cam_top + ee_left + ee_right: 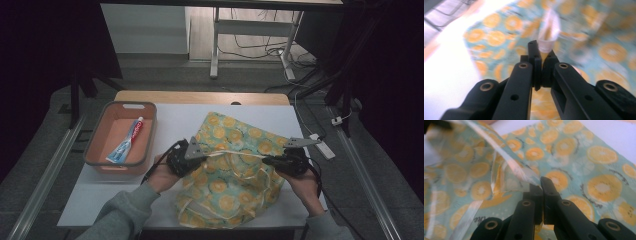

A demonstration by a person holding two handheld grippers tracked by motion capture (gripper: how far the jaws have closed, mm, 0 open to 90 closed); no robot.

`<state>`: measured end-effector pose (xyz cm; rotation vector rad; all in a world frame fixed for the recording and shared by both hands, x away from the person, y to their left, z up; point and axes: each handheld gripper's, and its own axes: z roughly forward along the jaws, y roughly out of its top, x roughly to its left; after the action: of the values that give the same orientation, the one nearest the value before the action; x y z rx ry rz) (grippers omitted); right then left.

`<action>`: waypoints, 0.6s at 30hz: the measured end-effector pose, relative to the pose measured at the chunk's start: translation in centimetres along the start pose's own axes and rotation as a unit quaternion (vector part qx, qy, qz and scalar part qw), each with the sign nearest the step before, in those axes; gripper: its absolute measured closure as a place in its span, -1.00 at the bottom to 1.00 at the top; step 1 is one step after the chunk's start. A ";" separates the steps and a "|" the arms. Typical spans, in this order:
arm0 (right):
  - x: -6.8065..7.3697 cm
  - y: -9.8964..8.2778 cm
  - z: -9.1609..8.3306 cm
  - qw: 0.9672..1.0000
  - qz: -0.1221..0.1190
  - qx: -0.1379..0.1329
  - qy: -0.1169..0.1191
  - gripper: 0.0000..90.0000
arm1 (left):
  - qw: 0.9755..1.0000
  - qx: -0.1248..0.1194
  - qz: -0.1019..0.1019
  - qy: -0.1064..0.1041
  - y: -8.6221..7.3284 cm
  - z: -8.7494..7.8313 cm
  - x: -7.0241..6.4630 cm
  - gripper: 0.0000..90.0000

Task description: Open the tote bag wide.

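Note:
A teal bag (235,132) printed with orange slices lies on the white table (175,117), its mouth towards the person. My left gripper (208,155) holds the left side of the mouth. In the left gripper view its jaws (541,53) stand together with a pale translucent strip (546,45) of the bag's rim pinched at their tips; that view is blurred. My right gripper (266,160) holds the right side. In the right gripper view it (541,182) is shut on the clear edge of the bag's rim (524,173), and the rim stretches taut between the two grippers.
A salmon-coloured bin (98,134) stands at the table's left with a toothpaste tube (128,142) lying inside. A white power strip (324,146) and cables hang off the right edge. A desk frame (215,45) stands on the floor beyond the table.

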<state>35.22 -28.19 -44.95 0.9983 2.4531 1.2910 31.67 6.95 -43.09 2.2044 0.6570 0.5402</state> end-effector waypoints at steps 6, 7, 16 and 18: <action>0.5 0.3 0.1 1.000 -0.013 -0.006 -0.003 0.95 | 0.999 0.006 -0.029 0.034 0.6 2.9 2.8 0.96; 0.5 0.3 0.1 1.000 -0.013 -0.006 -0.003 0.95 | 0.999 0.010 -0.032 0.034 0.5 3.4 3.1 0.96; 0.4 0.3 2.7 1.000 -0.023 0.008 -0.007 0.95 | 0.995 0.051 -0.068 0.045 -0.8 7.2 5.6 0.95; 0.5 0.3 2.9 1.000 -0.024 0.008 -0.007 0.95 | 0.995 0.053 -0.073 0.048 -1.0 7.5 5.9 0.95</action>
<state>36.27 -25.86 -46.38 0.9414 2.4662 1.2473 40.19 6.98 -47.48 2.2172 0.9099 0.5494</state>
